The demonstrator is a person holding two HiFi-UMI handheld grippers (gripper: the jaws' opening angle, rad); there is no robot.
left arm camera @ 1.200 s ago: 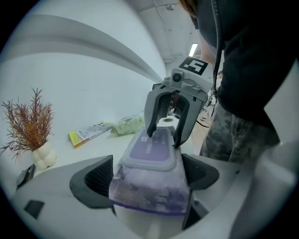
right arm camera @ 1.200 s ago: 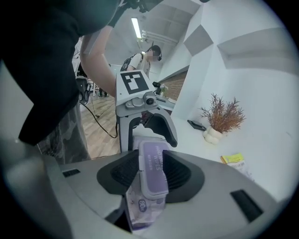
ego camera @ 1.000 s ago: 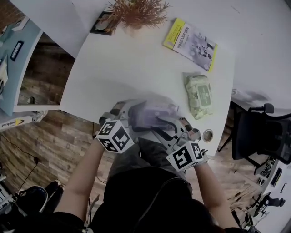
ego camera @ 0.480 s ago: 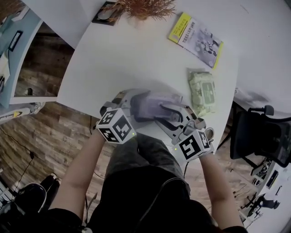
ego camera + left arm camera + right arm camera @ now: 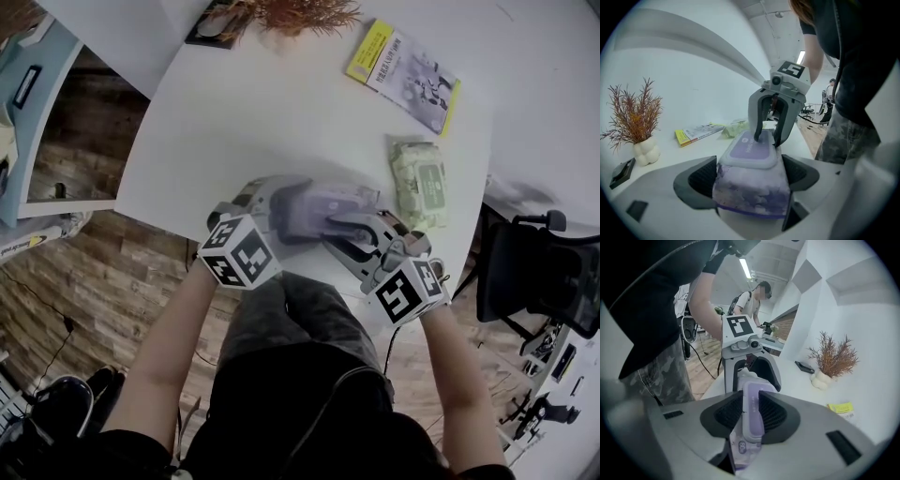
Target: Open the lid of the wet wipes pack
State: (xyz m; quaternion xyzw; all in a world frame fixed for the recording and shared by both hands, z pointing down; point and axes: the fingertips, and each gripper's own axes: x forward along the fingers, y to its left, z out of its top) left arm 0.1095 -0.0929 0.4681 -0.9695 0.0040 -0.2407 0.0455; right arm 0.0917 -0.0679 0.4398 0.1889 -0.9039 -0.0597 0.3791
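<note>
A purple wet wipes pack point(image 5: 319, 208) is held just above the white table's near edge. My left gripper point(image 5: 284, 204) is shut across its width, and the pack point(image 5: 749, 180) fills the space between both pads. The flat lilac lid point(image 5: 751, 147) faces up and lies closed. My right gripper point(image 5: 343, 228) comes in from the right at the lid's end. Its jaws have just been closing with the lid point(image 5: 753, 404) between them, and both pads now press on the lid's edge. From the left gripper view, the right gripper point(image 5: 768, 138) has one fingertip on the lid's top and one at its rim.
A green wipes pack point(image 5: 419, 183) lies to the right on the table point(image 5: 253, 122), with a yellow-edged booklet point(image 5: 403, 75) behind it. At the back stand a dried plant in a white vase point(image 5: 644, 150) and a small black item point(image 5: 622, 172). An office chair point(image 5: 534, 272) is right of the table.
The right gripper's jaws have narrowed onto the lid end of the purple pack. The left gripper keeps its hold and the pack has hardly moved.
</note>
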